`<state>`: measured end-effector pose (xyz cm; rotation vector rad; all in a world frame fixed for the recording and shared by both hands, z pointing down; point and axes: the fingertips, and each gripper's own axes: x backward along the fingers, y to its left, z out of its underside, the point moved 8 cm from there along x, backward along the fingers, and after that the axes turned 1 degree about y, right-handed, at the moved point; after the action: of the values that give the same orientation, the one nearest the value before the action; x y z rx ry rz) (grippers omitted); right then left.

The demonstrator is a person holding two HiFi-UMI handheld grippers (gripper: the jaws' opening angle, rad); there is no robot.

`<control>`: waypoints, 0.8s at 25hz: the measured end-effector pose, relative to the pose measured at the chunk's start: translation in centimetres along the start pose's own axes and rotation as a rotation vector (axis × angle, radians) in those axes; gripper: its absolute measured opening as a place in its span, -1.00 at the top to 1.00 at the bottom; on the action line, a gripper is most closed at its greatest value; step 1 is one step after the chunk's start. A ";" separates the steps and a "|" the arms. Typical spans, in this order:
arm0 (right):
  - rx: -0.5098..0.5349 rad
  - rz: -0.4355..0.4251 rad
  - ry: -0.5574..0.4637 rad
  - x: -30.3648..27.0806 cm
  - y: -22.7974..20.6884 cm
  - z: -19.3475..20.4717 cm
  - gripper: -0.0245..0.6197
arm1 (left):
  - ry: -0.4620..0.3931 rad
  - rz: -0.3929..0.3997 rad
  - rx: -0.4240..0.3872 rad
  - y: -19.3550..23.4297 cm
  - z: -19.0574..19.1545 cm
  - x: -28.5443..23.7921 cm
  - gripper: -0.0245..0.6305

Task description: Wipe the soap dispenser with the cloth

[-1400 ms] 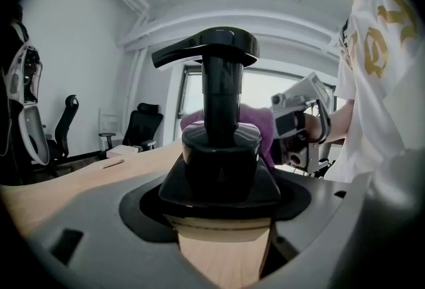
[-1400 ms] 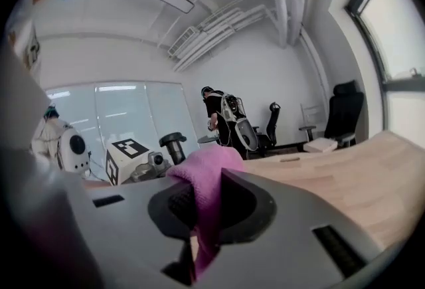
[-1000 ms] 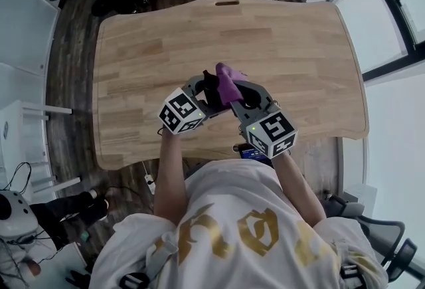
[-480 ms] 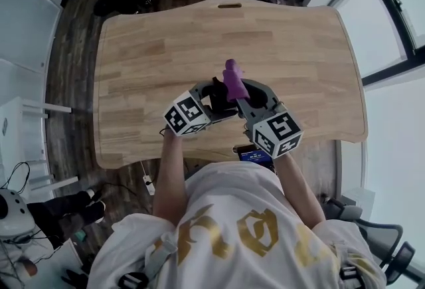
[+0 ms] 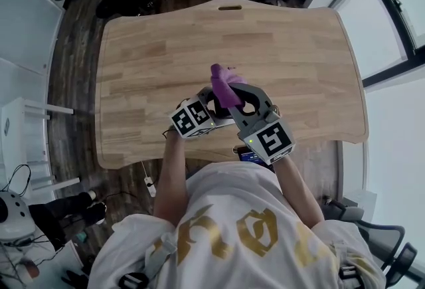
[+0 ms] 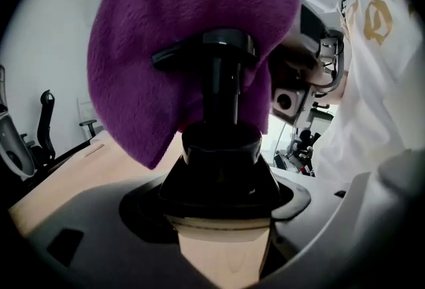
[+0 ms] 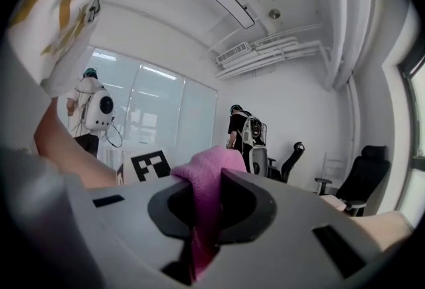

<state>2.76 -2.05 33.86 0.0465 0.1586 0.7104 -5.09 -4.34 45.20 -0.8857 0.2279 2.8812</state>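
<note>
Fingers [image 6: 86, 228] of my left gripper [image 6: 222, 214] clamped the dispenser [image 6: 222, 148], centre frame over the counter [image 5: 146, 48]; right gripper [image 7: 202, 214] pinched the cloth [image 7: 206, 175] draped on its pump [image 6: 212, 48]. Hard rubbing, I judged, might twist it loose.

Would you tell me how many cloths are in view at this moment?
1. The purple cloth is clamped in the right gripper and lies against the pump top of the soap dispenser, which the left gripper holds. No other shows.
</note>
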 end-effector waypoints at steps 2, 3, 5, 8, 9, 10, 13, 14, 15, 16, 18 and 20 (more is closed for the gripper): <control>-0.024 0.034 0.024 -0.3 -0.6 0.3 0.82 | -0.012 0.027 -0.010 -0.5 -0.5 -0.2 -0.17; -0.040 0.045 0.026 -0.3 -1.0 0.4 0.82 | -0.019 0.039 -0.016 -0.7 -0.7 -0.3 -0.16; -0.071 0.050 0.023 -0.4 -1.9 0.7 0.82 | -0.030 0.056 -0.026 -1.0 -0.9 -0.4 -0.17; -0.198 0.054 -0.005 -0.3 -3.4 1.3 0.82 | -0.031 0.064 -0.040 -1.1 -1.3 -0.5 -0.16; -0.246 0.066 -0.017 -0.1 -3.8 1.5 0.82 | -0.033 0.066 -0.041 -1.1 -1.3 -0.5 -0.17; -0.281 0.082 -0.021 0.0 -4.3 1.8 0.82 | -0.041 0.068 -0.038 -1.0 -1.4 -0.4 -0.16; -0.316 0.162 0.022 0.4 -5.6 3.0 0.82 | -0.098 0.068 -0.004 -0.7 -1.4 0.1 -0.16; -0.333 0.193 0.032 0.7 -6.0 3.4 0.82 | -0.119 0.064 0.008 -0.6 -1.4 0.4 -0.17; -0.359 0.219 0.032 1.1 -6.5 3.8 0.82 | -0.139 0.058 0.017 -0.5 -1.4 0.7 -0.17; -0.386 0.240 0.026 1.5 -6.9 4.1 0.82 | -0.159 0.050 0.026 -0.3 -1.5 1.0 -0.17; -0.415 0.269 0.021 2.0 -7.6 4.5 0.82 | -0.205 0.030 0.043 0.2 -1.6 1.8 -0.17; -0.421 0.283 0.026 2.3 -8.1 4.9 0.82 | -0.253 0.010 0.067 0.8 -1.8 2.6 -0.17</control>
<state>10.44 -6.64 37.65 -0.3485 0.0242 1.0151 -6.42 -5.27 42.35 -0.5035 0.3006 2.9365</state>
